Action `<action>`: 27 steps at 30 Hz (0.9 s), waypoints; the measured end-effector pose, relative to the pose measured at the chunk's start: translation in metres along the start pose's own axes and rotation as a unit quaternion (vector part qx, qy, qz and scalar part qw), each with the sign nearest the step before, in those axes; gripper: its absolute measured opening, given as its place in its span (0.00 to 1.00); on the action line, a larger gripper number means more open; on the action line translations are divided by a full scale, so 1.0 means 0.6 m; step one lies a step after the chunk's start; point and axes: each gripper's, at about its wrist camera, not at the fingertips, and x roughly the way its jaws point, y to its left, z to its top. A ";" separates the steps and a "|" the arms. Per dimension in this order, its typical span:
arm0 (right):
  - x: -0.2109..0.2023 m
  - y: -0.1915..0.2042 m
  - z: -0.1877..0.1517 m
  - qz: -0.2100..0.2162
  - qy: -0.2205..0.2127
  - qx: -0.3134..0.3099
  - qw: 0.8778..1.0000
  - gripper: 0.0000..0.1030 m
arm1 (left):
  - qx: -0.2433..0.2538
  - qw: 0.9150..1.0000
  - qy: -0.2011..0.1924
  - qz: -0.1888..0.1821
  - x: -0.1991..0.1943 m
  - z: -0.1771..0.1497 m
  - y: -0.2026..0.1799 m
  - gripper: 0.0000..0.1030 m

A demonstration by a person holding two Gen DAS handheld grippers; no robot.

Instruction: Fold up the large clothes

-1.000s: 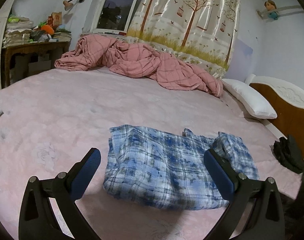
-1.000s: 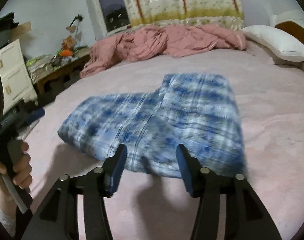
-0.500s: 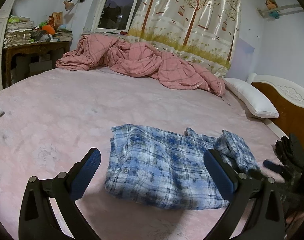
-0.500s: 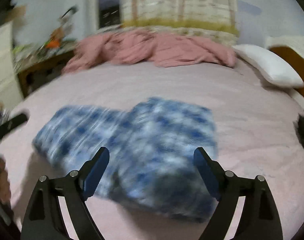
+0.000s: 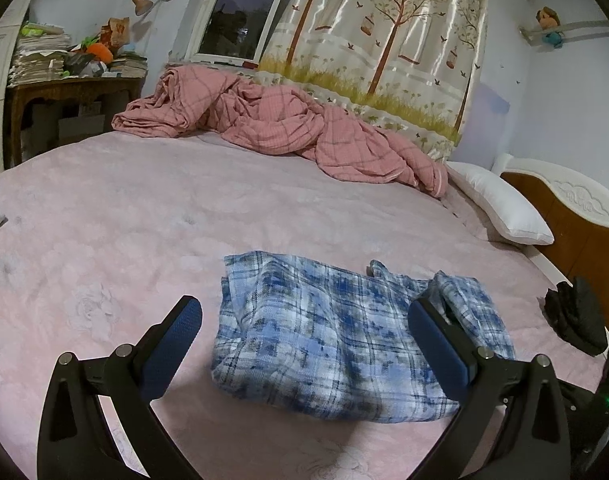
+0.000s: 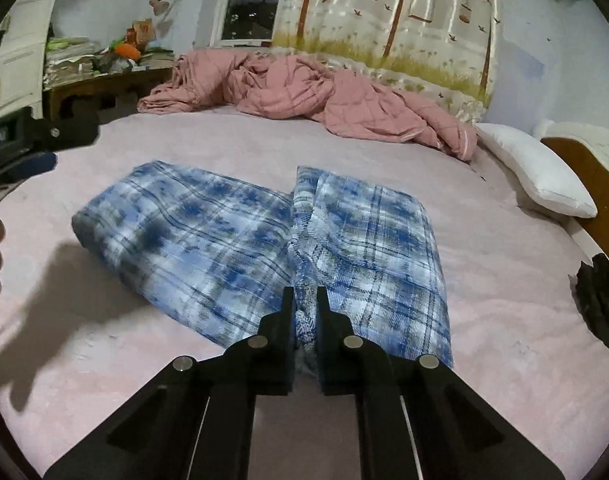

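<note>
Blue plaid garment (image 6: pixel 264 248) lying partly folded at the centre of the right wrist frame, on the pink bed (image 6: pixel 484 240); two layered panels meeting along a ridge running toward the lower middle. Probably stacked this way so the next fold can bring one half over the other.

Right gripper (image 6: pixel 305 300) at lower centre, fingers drawn nearly together and clamped on the near edge of the cloth at that ridge, likely to lift or drag the fold line. Left gripper (image 5: pixel 304 340) at the bottom of the left wrist frame, fingers (image 5: pixel 176 336) wide apart, holding nothing, framing the garment (image 5: pixel 336 340) from the other side; seemingly poised to take a corner.

Farther out: crumpled pink quilt (image 5: pixel 280 128) in the upper middle, white pillow (image 5: pixel 500 204) at right by the wooden headboard (image 5: pixel 576 216), dark bundle (image 5: pixel 576 316) at the right edge, tree-print curtain (image 5: pixel 384 40) across the top, cluttered bench (image 5: pixel 64 84) at upper left.

No readable brands, labels or writing anywhere.
</note>
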 end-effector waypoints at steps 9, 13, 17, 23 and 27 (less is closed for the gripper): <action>0.054 -0.035 0.001 0.035 0.027 0.079 0.996 0.15 | -0.010 0.999 0.017 0.026 0.016 -0.004 0.016 0.99; 0.080 -0.057 0.032 0.033 0.022 0.129 0.991 0.11 | -0.036 0.998 0.041 0.017 0.030 -0.010 0.030 0.99; 0.097 -0.051 0.038 0.061 0.042 0.134 0.988 0.11 | -0.044 0.998 0.045 0.020 0.030 -0.010 0.038 0.99; 0.054 -0.044 0.010 0.109 0.023 0.114 0.987 0.44 | -0.077 0.993 0.085 0.016 0.052 -0.016 0.059 0.99; 0.000 -0.056 -0.001 0.079 -0.014 0.095 0.992 0.44 | -0.149 0.980 0.133 -0.007 0.079 -0.033 0.096 0.99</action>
